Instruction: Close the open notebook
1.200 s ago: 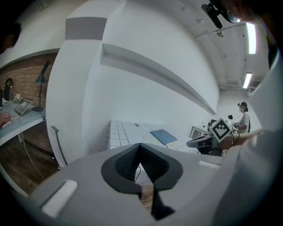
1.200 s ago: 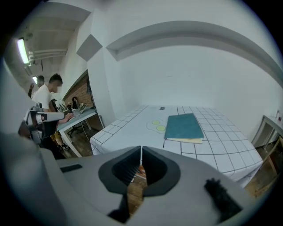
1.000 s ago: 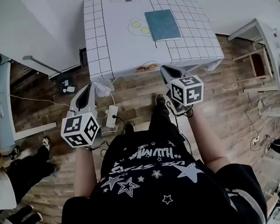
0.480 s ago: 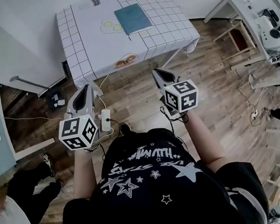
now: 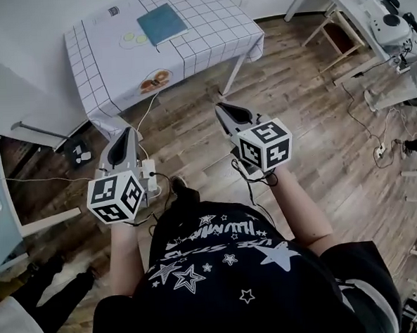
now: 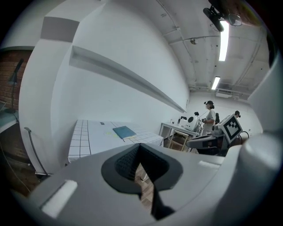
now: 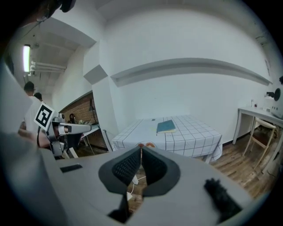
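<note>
Head view: notebook [image 5: 161, 23], cover apparently down, on table [image 5: 96, 60] at 11 o'clock, well apart from left gripper [image 5: 129, 132] and right gripper [image 5: 223, 111].
Left gripper view: jaws pinched together, empty.
Right gripper view: likewise.
Risk: needless re-reach nudging notebook off table.

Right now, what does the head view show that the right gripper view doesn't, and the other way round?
Only the head view: the person's star-printed shirt and a white power strip on the wood floor. Only the right gripper view: a ceiling light, a long wall ledge, and the right tongs seen closed on nothing. Both: the checked table, the teal notebook lying on it, and the left tongs.
</note>
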The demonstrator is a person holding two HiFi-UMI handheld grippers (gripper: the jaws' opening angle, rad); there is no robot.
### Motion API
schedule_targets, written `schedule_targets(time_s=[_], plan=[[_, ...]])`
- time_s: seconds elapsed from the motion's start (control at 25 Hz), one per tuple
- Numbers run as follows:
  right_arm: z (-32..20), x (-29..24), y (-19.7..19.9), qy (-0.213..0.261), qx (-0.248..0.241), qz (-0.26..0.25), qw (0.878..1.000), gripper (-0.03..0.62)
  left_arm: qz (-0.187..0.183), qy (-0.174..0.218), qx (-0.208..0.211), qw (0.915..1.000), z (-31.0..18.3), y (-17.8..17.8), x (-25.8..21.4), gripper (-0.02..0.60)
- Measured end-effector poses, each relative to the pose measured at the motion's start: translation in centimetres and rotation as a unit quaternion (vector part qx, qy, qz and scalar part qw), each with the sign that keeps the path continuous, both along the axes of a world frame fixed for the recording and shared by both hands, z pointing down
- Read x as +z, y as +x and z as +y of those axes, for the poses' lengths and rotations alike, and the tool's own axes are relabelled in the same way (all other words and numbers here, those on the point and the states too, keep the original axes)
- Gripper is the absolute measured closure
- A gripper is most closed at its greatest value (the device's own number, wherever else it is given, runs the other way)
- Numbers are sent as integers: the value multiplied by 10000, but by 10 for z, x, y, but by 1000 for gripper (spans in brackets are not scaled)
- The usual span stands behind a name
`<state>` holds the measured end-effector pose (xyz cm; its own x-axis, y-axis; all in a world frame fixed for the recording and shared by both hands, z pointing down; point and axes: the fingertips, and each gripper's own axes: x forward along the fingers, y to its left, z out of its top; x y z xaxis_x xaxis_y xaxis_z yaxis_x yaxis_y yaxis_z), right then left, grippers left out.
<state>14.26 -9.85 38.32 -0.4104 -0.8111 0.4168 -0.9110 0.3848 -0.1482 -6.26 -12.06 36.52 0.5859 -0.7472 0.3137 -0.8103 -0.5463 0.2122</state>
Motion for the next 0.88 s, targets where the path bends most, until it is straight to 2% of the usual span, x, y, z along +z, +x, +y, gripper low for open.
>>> schedule_targets(time_s=[0.52, 0.88], plan=[[134, -11, 26, 245, -398, 58, 9989, 576, -51, 93, -83, 9999, 135, 47, -2, 572], [173, -18, 28, 323, -522, -370, 9974, 579, -143, 140, -244, 9995, 184, 58, -9, 572]])
